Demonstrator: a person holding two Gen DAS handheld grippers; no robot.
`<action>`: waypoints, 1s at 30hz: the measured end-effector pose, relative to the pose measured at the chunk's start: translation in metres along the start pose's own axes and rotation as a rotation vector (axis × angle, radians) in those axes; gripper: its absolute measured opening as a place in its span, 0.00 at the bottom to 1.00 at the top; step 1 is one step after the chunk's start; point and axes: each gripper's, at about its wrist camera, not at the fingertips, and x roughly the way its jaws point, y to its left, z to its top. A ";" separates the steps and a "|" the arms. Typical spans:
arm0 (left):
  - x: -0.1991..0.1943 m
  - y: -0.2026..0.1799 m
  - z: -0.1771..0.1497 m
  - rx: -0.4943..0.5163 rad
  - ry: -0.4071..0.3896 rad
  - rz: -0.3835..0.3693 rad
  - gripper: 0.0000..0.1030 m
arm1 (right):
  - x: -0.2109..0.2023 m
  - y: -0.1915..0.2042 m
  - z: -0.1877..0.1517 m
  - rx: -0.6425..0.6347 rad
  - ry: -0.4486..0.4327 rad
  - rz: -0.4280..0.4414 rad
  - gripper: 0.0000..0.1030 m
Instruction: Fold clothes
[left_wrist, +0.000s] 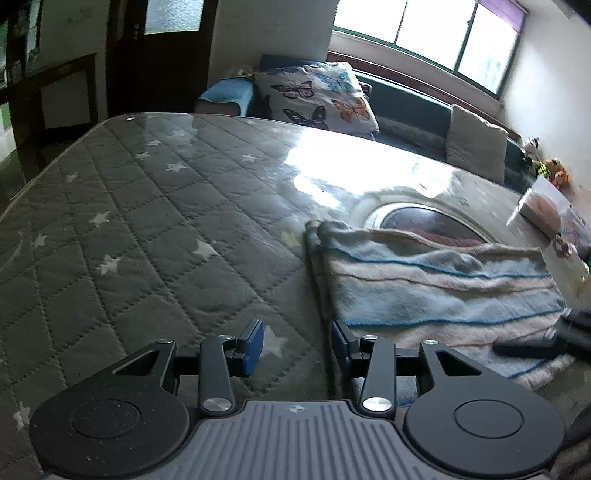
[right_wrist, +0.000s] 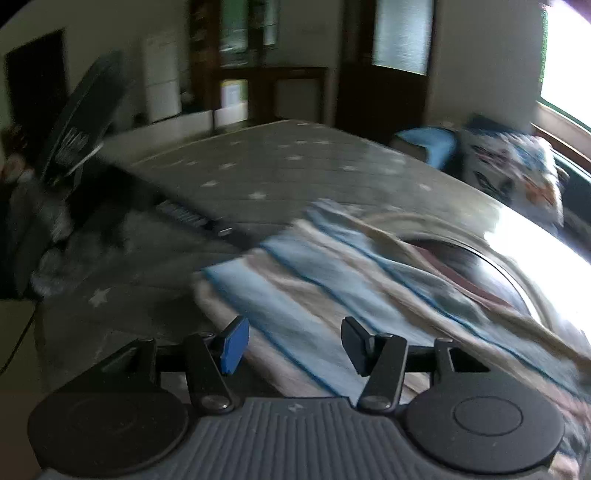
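Observation:
A fuzzy garment (left_wrist: 436, 288) with blue, white and beige stripes lies flat on the grey quilted star-print mattress (left_wrist: 147, 221). At its far edge shows a dark oval with a pale rim (left_wrist: 424, 221); I cannot tell what that oval is. My left gripper (left_wrist: 297, 347) is open just off the garment's left edge, with only mattress between its fingers. At the right edge of that view a dark blurred shape, the right gripper (left_wrist: 543, 343), hangs over the garment. In the blurred right wrist view my right gripper (right_wrist: 294, 345) is open above the striped garment (right_wrist: 332, 280), pads apart and not pressing on it.
A butterfly pillow (left_wrist: 317, 96), a blue cushion (left_wrist: 225, 92) and a grey cushion (left_wrist: 476, 140) line a bench under the window behind the mattress. A pale box (left_wrist: 546, 206) with small items stands at the far right. Dark wooden furniture (left_wrist: 55, 96) stands beyond the mattress's left edge.

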 end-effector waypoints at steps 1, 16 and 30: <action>-0.001 0.002 0.002 -0.006 -0.002 0.001 0.45 | 0.005 0.008 0.003 -0.022 0.003 0.015 0.54; 0.013 0.001 0.012 -0.143 0.068 -0.095 0.58 | 0.039 0.049 0.013 -0.071 0.017 0.055 0.06; 0.031 -0.013 0.013 -0.331 0.153 -0.187 0.33 | -0.012 0.015 0.018 0.092 -0.108 0.100 0.03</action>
